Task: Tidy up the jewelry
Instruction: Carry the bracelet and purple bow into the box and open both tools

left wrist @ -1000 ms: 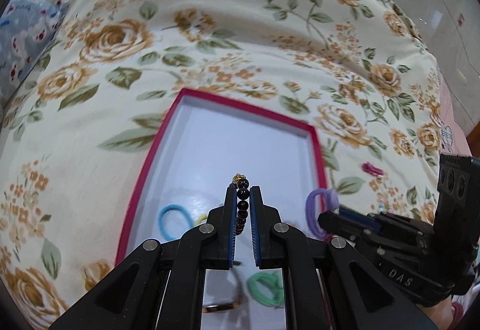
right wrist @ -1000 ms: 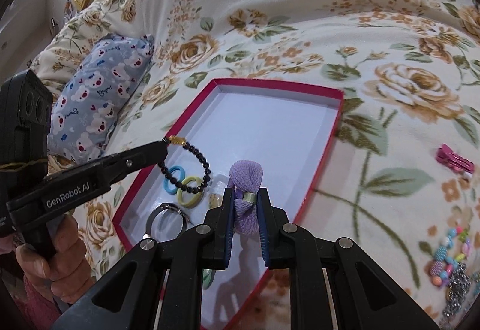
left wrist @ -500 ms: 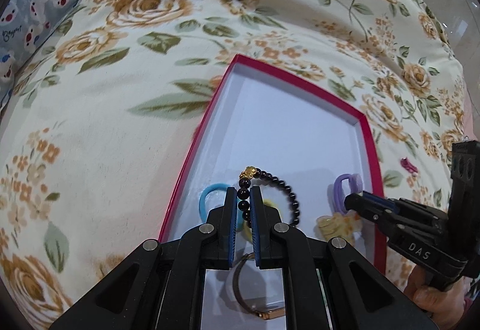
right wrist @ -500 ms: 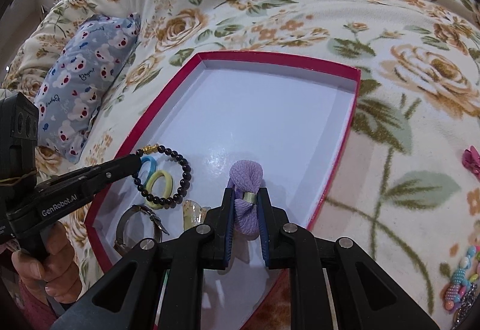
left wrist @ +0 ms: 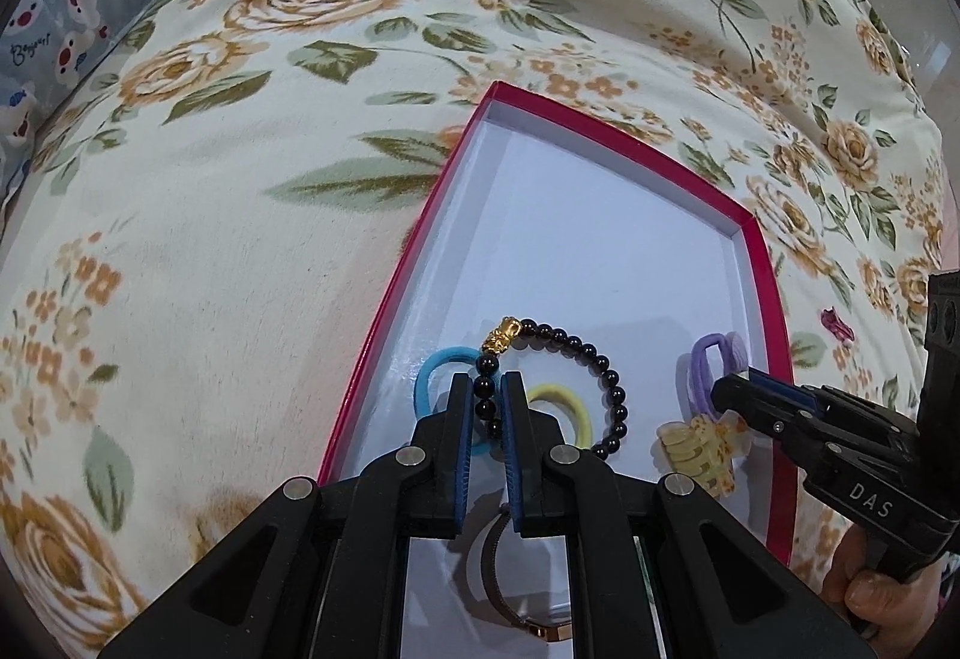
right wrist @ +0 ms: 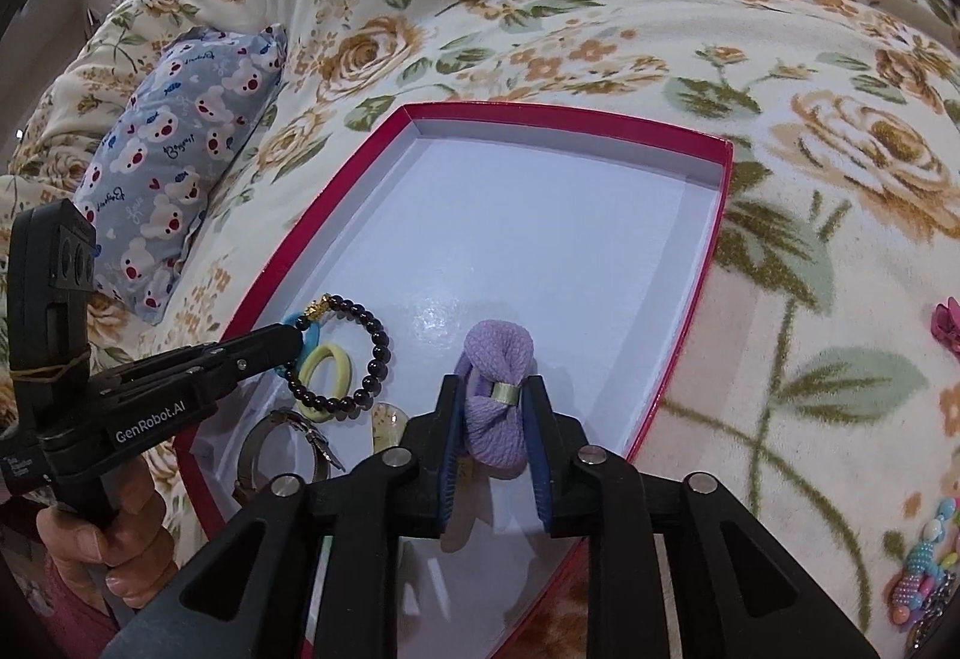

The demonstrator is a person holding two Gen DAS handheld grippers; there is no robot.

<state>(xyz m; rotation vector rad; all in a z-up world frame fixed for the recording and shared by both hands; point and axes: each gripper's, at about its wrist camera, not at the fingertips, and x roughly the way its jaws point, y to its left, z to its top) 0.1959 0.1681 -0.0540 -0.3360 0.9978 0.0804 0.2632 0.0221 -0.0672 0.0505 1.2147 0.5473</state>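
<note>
A: Where is the black bead bracelet [left wrist: 576, 353] seen?

B: At lower centre of the left wrist view, inside the red-rimmed box [left wrist: 420, 233], laid over the blue hair tie [left wrist: 427, 368] and yellow hair tie [left wrist: 577, 407]. Its beads are clenched between the pads of the left gripper [left wrist: 491, 401].

A: And the purple hair tie [right wrist: 497, 395]?

B: At lower centre of the right wrist view, on the white box floor. It is flanked by the right gripper [right wrist: 493, 440], whose jaws are opening; small gaps are seen beside it.

A: Anything nearby?

B: A yellow claw clip [left wrist: 702, 449] and a watch [right wrist: 282, 443] are seen lower down in the box; a floral blanket [right wrist: 600, 17] lies beneath.
</note>
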